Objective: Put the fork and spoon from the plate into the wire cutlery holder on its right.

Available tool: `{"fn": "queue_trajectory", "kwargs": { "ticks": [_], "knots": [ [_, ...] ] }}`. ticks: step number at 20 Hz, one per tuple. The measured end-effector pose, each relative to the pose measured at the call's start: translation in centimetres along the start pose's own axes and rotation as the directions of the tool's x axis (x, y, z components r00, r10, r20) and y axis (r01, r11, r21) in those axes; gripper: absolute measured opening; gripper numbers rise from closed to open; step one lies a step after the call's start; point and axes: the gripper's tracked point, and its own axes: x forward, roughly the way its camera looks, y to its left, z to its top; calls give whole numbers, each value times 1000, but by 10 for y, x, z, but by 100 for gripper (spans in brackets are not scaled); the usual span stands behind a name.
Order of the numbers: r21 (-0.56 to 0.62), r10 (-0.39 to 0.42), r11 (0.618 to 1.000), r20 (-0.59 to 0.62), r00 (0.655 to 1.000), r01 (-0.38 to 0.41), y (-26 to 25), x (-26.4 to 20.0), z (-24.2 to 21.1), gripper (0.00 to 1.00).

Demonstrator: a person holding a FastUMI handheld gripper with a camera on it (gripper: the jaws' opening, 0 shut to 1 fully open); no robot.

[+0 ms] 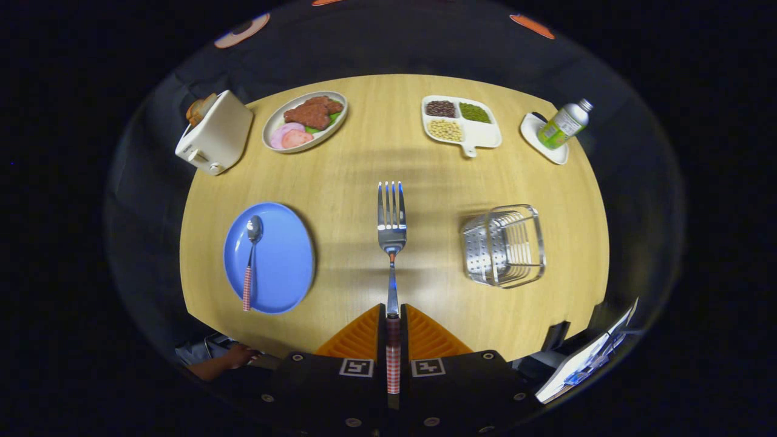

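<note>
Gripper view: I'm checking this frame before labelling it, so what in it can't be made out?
- Fork: its handle end is clamped between the tongs and hidden by them.
- Wire cutlery holder: its inside floor is screened by its perforated wall.
- Toaster: what sticks out of its slot is too small to identify.
- Bottle: label too small.
- Person's hand: cut off at the table edge.

No readable text. The green-labelled metal bottle (563, 125) on the small white dish (542, 139) has print too small to make out. The gripper (393, 325) body carries two square black-and-white fiducial markers (356, 367), not characters.
</note>
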Motion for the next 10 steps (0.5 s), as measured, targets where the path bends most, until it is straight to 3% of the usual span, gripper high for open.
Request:
{"fn": "queue_trajectory", "kwargs": {
  "ticks": [10],
  "knots": [
    [5,9,1000,-175,985,-8,-86,2,-14,8]
  ]
}}
